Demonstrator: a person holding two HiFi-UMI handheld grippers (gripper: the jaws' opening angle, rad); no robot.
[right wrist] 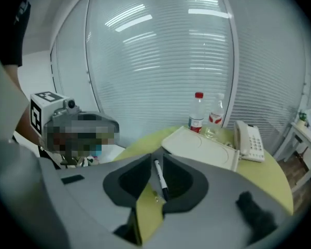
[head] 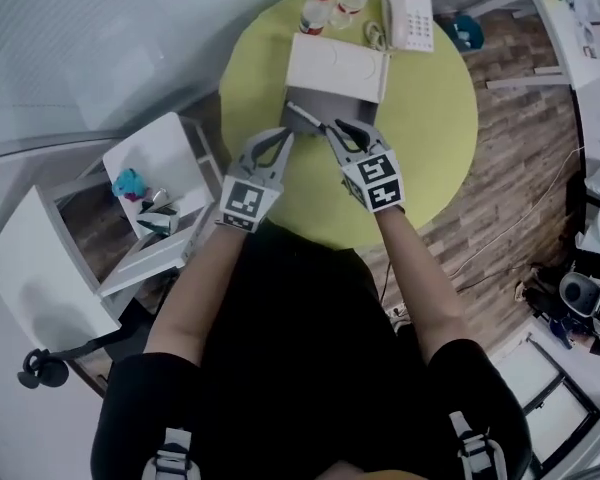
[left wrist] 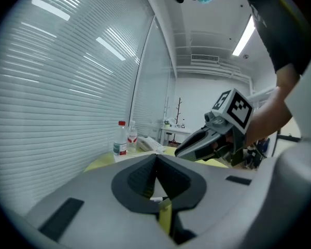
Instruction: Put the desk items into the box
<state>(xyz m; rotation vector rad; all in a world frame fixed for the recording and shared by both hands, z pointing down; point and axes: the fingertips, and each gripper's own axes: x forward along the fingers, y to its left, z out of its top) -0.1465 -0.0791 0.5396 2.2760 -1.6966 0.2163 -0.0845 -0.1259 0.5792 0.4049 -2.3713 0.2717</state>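
Observed right gripper (head: 332, 128) with fingers clenched along a black-white pen (right wrist: 160, 178); left gripper (head: 288, 134) fingers closed on its white end. Located white box (head: 335, 68) at 12 o'clock, on yellow surface (head: 430, 128).

bottles (head: 332, 6), telephone (head: 408, 16) behind box (head: 336, 68)

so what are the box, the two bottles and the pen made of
Box: white and matte, with a shallow circle pressed in the lid; thin plastic or card, hard to tell. Red-capped bottle and the bottle beside it: clear plastic by the look, see-through, with labels. Pen, in the right claw: smooth white plastic, black tip.
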